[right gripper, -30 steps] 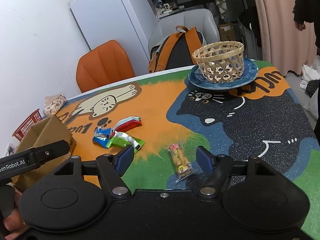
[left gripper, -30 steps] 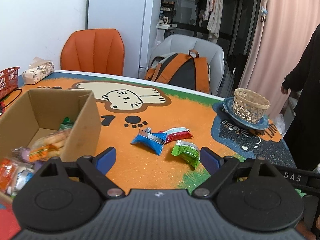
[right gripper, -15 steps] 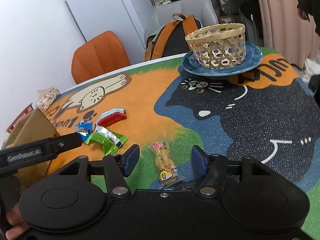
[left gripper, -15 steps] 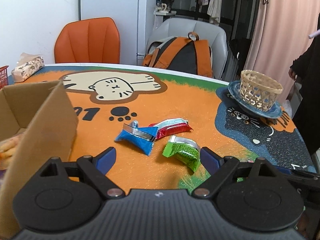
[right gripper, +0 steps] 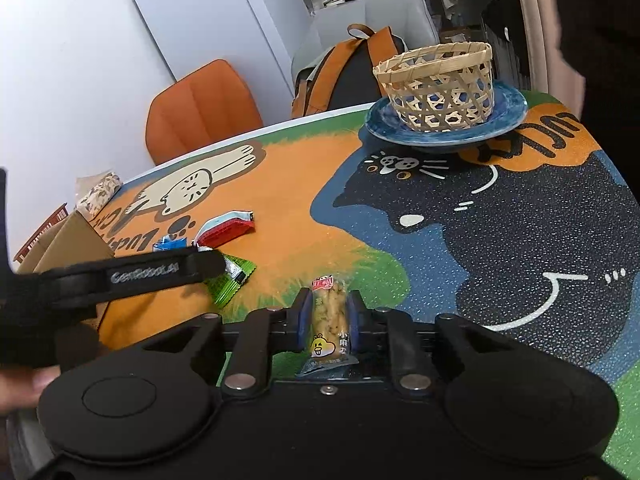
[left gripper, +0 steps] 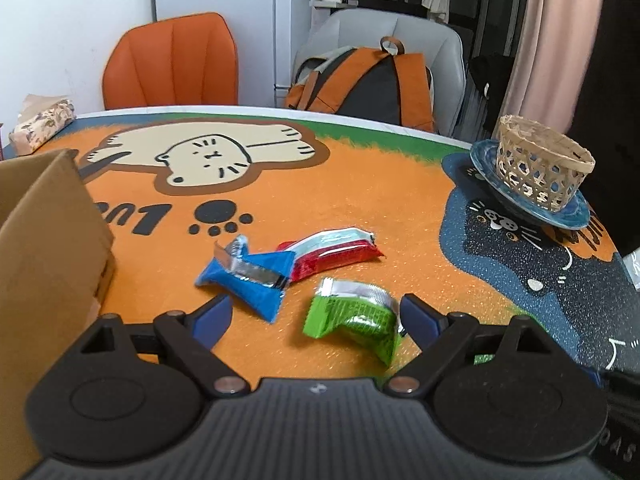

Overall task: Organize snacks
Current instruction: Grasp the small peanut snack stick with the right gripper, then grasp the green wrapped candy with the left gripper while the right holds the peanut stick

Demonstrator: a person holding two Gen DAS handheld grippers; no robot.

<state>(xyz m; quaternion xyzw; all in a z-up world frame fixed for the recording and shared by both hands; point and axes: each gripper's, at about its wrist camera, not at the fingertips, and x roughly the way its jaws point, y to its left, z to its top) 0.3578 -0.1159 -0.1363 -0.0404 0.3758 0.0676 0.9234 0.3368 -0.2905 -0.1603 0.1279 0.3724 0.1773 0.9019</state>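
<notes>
Three foil snack packets lie on the orange part of the table mat: a blue one [left gripper: 252, 280], a red one [left gripper: 332, 250] and a green one [left gripper: 352, 320]. My left gripper [left gripper: 314, 312] is open wide just above the mat, with the green packet between its fingers, close to the right one. In the right wrist view my right gripper [right gripper: 329, 312] is shut on a clear packet of twisted biscuits [right gripper: 329, 344] with a yellow cartoon on it. The left gripper's finger [right gripper: 160, 274] crosses over the green packet [right gripper: 230, 284] there. A cardboard box [left gripper: 44, 240] stands at the left.
A woven basket [left gripper: 540, 172] sits on a blue plate [left gripper: 568, 216] at the far right of the table. A tissue pack [left gripper: 42, 124] lies at the back left. An orange chair and a backpack on a grey chair stand behind. A person in black [left gripper: 612, 80] is at the right.
My left gripper moved down and towards the foil packets, so the box slid to the left edge of its view. My right jaws closed onto the biscuit packet.
</notes>
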